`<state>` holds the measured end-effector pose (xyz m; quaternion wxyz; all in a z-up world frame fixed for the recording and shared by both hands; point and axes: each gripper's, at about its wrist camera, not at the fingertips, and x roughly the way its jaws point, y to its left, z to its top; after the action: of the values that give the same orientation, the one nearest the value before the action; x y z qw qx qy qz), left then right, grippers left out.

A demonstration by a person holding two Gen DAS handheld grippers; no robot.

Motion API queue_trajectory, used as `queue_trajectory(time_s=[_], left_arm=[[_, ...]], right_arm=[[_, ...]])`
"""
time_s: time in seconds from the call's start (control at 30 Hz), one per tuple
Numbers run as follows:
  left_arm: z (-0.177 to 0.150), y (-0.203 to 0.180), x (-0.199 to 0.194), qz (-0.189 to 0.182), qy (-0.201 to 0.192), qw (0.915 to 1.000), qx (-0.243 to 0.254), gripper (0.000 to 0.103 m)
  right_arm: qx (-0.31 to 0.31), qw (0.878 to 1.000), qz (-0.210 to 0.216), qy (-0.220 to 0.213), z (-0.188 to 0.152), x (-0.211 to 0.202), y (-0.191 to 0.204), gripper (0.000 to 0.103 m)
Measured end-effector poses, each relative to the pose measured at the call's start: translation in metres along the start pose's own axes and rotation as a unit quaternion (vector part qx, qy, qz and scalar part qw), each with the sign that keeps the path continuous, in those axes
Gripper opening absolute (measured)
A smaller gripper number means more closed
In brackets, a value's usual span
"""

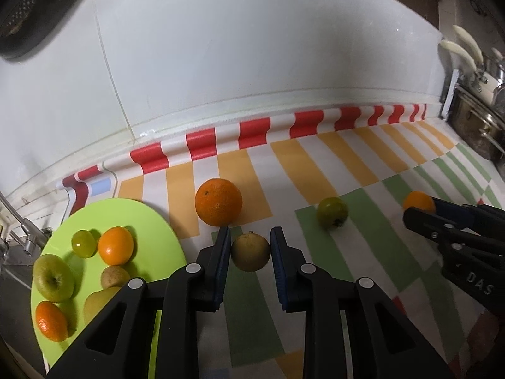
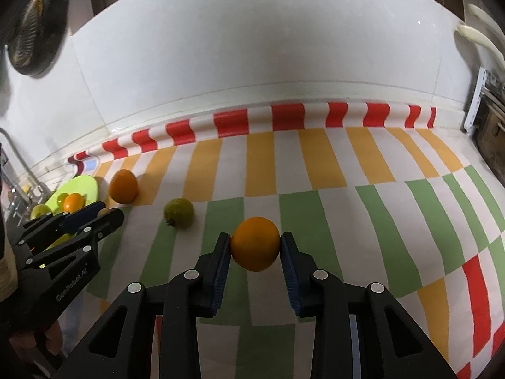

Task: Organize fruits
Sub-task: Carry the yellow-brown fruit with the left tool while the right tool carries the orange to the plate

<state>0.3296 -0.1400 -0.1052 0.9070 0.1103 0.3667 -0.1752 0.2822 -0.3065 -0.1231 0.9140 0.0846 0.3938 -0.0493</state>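
A small yellow-brown fruit [image 1: 251, 252], round with a short stem, possibly a lime or small pear, sits between the blue pads of the left hand-held gripper [image 1: 250, 249], which is closed on its sides. In the right wrist view, a small orange [image 2: 255, 243] is clamped the same way at its widest part by the right hand-held gripper [image 2: 255, 246]. Whether either fruit is lifted off the surface [image 2: 315, 170] cannot be told.

Both fruits look firm, smooth-skinned and light. Being round, they could roll or squirt out of flat pads, so a hold across the middle, as here, seems the safest, with only modest squeeze to avoid bruising.

Still loose on the striped orange, green and white cloth are a large orange [image 1: 218, 201] just beyond the left gripper, and a green fruit [image 1: 332, 212] between the two grippers.

To the left lies a lime-green plate [image 1: 151, 221], already holding a green apple [image 1: 53, 278], two small oranges, a green grape-like fruit [image 1: 83, 243] and other pieces partly hidden by the gripper. The plate seems the likely destination.

Behind runs a white tiled wall [image 1: 252, 63]; a sink tap [image 1: 22, 230] shows at far left.
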Motion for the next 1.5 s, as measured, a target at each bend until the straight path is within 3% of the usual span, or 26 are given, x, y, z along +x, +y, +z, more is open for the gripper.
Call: queue_trajectory(time_s=[0.87,1.5], left_arm=[[-0.025,0.004,-0.130,0.000,-0.074,0.9971,-0.018,0.026],[-0.066,0.045,-0.193,0.033,-0.092,0.9941,-0.047,0.026]], right_arm=[[-0.069,0.994,0.063,-0.058,-0.003,-0.107,0.050,0.033],[-0.115,0.984,0.107,-0.081,-0.030,-0.147,0.110,0.033]])
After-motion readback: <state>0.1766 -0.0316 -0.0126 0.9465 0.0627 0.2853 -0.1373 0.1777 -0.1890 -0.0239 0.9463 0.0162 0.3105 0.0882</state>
